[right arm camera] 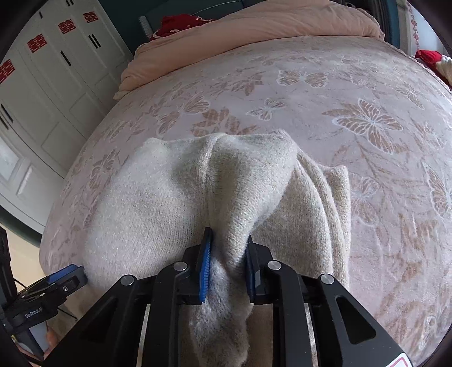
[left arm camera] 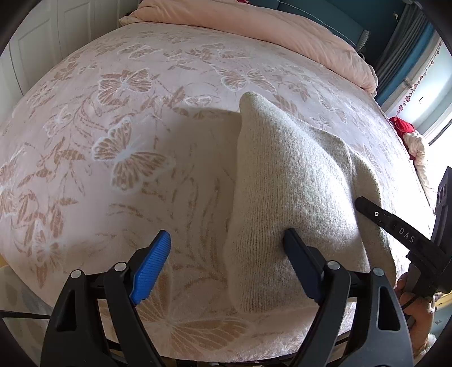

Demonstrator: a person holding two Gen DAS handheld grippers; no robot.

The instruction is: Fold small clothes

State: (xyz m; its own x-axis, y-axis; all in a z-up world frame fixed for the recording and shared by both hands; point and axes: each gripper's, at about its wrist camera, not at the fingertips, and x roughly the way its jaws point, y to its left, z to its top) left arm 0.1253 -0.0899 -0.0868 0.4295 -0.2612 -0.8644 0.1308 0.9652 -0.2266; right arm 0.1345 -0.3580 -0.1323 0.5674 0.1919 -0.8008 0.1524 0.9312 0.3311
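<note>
A cream knit garment (left arm camera: 296,183) lies bunched on the pink butterfly bedcover (left arm camera: 127,127). My left gripper (left arm camera: 227,234) stands open at its near left edge. One dark finger rests against the knit and the blue pad (left arm camera: 151,268) is over bare cover. In the right wrist view my right gripper (right arm camera: 229,234) is shut on a raised fold of the garment (right arm camera: 158,197), and cloth hangs down between the fingers. The left gripper's tip (right arm camera: 67,273) touches the garment's left side. The right gripper (left arm camera: 395,225) reaches in from the right in the left wrist view.
A folded pink quilt (left arm camera: 254,25) lies across the head of the bed. White wardrobe doors (right arm camera: 42,84) stand to the left. A red item (left arm camera: 402,124) sits at the bed's right edge by the window. A hand (left arm camera: 415,310) holds the right gripper.
</note>
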